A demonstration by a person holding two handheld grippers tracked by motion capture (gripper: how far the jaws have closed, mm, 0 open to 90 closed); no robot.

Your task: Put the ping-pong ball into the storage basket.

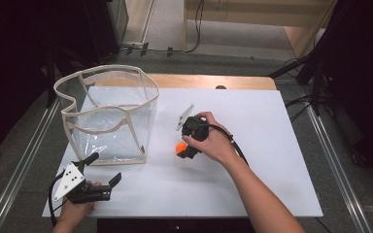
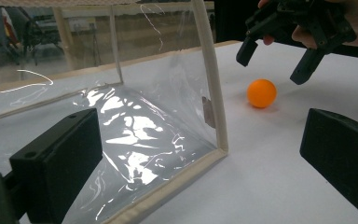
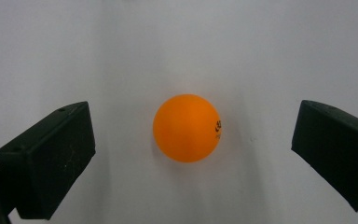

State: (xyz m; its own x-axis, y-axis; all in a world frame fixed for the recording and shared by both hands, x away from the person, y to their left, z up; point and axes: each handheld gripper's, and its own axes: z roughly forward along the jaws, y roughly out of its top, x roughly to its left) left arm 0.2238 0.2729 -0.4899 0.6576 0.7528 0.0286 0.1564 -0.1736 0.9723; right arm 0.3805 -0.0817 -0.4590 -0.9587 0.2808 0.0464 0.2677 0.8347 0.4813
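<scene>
Right gripper (image 1: 183, 150) poised over orange ball (image 3: 187, 128).
Jaws apart, ball centred; lower squarely, close gently. Left gripper (image 1: 106, 174) jaws apart, idle.

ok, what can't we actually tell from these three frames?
- Print on the orange ball: right gripper view, curves round its right edge, too small to read.
- Height of the right gripper above the ball: no view settles it.
- Ball in the high view: partly covered by the right gripper and hand.
- Clear bag interior: glare and creases in the left gripper view.
- Left gripper: body cut off by its own view's edges.
</scene>
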